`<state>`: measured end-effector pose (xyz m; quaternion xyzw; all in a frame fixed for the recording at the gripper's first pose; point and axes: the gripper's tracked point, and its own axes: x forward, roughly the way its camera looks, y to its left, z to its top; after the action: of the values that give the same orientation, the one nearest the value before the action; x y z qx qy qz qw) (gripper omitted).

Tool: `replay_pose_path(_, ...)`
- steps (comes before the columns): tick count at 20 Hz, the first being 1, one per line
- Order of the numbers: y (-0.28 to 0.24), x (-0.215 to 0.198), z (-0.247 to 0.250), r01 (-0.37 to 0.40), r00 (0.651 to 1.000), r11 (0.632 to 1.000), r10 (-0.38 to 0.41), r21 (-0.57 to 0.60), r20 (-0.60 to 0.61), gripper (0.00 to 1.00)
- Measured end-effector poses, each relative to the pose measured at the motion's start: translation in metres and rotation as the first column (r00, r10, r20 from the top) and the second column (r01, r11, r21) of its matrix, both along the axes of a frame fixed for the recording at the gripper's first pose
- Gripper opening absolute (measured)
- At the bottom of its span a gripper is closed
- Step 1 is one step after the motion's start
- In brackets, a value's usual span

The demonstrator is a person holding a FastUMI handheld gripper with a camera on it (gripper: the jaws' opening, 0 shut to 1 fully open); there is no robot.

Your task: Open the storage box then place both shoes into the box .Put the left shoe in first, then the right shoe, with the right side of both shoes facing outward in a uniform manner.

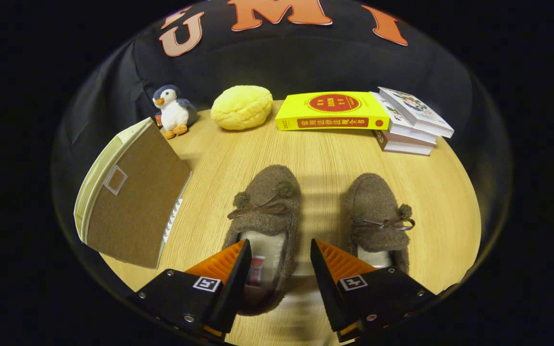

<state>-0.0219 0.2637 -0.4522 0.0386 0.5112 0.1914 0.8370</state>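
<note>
Two brown fuzzy slippers with bows lie on the wooden table, toes pointing away from me. The left shoe point(267, 211) lies between and just ahead of my fingers, its heel opening partly hidden behind the left finger. The right shoe point(378, 216) lies beside it, beyond the right finger. My gripper point(280, 246) is open, with its fingers apart over the left shoe's heel and pressing on nothing. The storage box point(132, 202), brown with a cream rim and a small label window, stands to the left of the shoes with its lid closed.
Along the far edge of the table point(325, 158) stand a plush penguin point(173, 111), a yellow bun-shaped soft toy point(242, 107), a yellow book point(332, 111) and a stack of books point(409, 122). Bare wood lies between the shoes and these things.
</note>
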Motion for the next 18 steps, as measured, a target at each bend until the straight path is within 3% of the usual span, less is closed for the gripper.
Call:
replay_pose_path(6,0.002,0.013,-0.029,0.038,0.997,0.999,-0.039,-0.019,-0.065,0.51)
replay_pose_path(9,0.004,0.017,-0.032,0.076,0.992,0.997,-0.076,0.000,-0.098,0.25)
replay_pose_path(11,0.005,0.016,-0.026,0.095,0.989,0.995,-0.091,0.032,-0.115,0.14)
replay_pose_path(13,0.014,0.020,-0.008,0.123,0.987,0.986,-0.110,0.112,-0.120,0.07)
replay_pose_path(18,0.027,0.019,0.037,0.149,0.986,0.973,-0.132,0.178,-0.104,0.05)
